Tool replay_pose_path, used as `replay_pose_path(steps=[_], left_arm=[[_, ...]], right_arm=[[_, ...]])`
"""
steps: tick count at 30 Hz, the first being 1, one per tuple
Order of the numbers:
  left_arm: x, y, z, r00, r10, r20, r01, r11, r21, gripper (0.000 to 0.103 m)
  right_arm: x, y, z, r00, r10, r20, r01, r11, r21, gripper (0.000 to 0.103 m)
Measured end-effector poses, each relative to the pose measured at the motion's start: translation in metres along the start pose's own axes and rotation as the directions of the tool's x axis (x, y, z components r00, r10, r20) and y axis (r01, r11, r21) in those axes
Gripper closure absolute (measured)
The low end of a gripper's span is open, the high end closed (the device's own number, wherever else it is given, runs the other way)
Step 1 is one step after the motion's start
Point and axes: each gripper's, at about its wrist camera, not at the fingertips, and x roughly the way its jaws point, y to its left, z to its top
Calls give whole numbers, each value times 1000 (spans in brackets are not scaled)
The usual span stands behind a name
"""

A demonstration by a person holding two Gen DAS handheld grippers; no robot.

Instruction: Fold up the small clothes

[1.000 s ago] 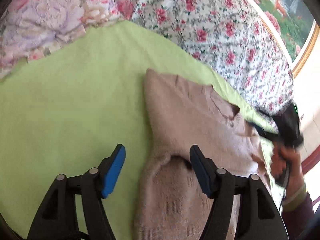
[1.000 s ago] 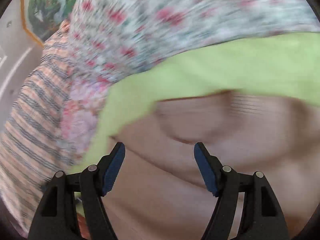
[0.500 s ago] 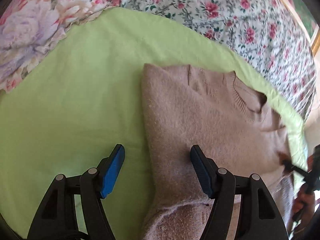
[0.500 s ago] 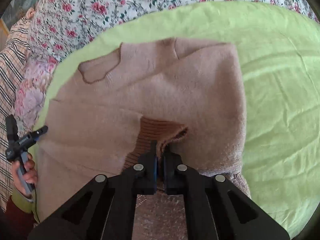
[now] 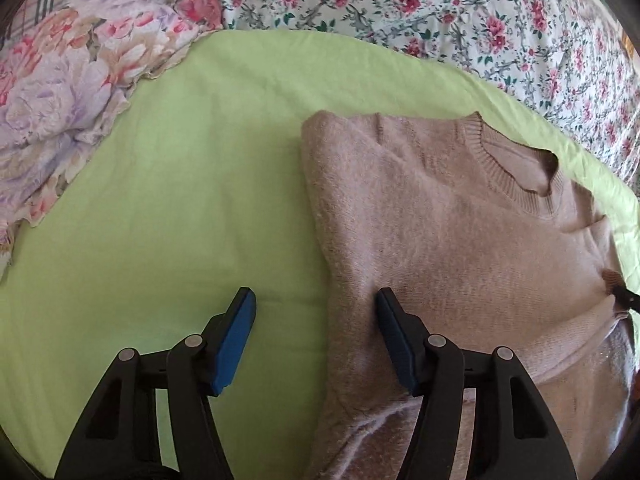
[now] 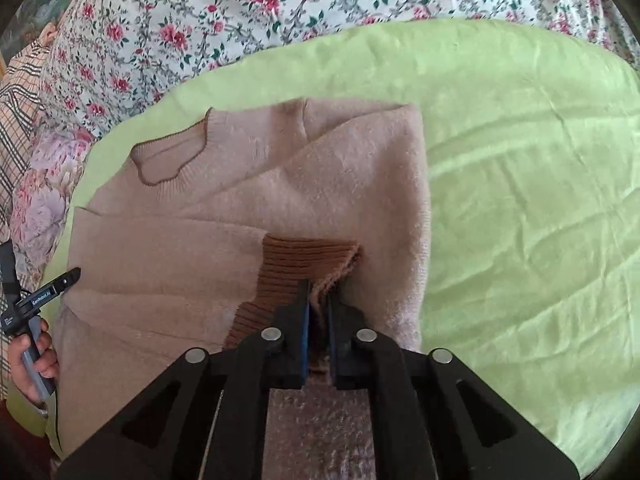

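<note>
Underneath everything lies a floral bedspread [image 6: 248,8], and on it a green sheet [image 5: 192,184] is spread. A pink sweater [image 5: 440,216] lies flat on the green sheet, toward the sheet's edge that borders the small-rose print; its ribbed neckline [image 5: 504,172] points to that edge. One sleeve is folded across the sweater's body, and its brown ribbed cuff [image 6: 296,260] rests on the sweater's middle. A crumpled floral quilt [image 5: 60,92] touches the green sheet at its far corner, well apart from the sweater.

The right gripper [image 6: 318,300] is closed on the brown ribbed cuff; the knit edge is pinched between its blue pads. The left gripper [image 5: 316,340] stands over the sweater's folded side edge. Its jaws are about half open and are closing; the sweater's edge lies between them, one finger over the sweater, the other over the green sheet, and the pads do not press it. In the right wrist view, a hand [image 6: 34,356] holds the left gripper's handle beside the sweater.
</note>
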Motion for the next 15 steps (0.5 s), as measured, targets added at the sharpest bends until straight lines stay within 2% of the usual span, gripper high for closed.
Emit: replay_pose_path(steps=[5,6,7,9,15], left_arm=[[-10,7,-5,999,38,12,-39,999,26,40],[-13,9,-6,999,39,9,-39,999,25,40],[-18,10,-8,1000,31,4,-31,999,21,41],[-33,9,-16,1000,10,4,-10,1000,13,44],[-85,0,-60,997,-73,9,73,997,6,44]], right_arm=[[-43,-4,-16,999,25,46,-26,999,21,91],[-51,-3,-21,998,40,54,-41,999,30,84],[-63,-3,-28,995,69,65,-72,996,43,73],[-80,-3,-44,991,108,80,-113,992,55,60],[-113,-9,-92,984,159,78,-166,981,97,59]])
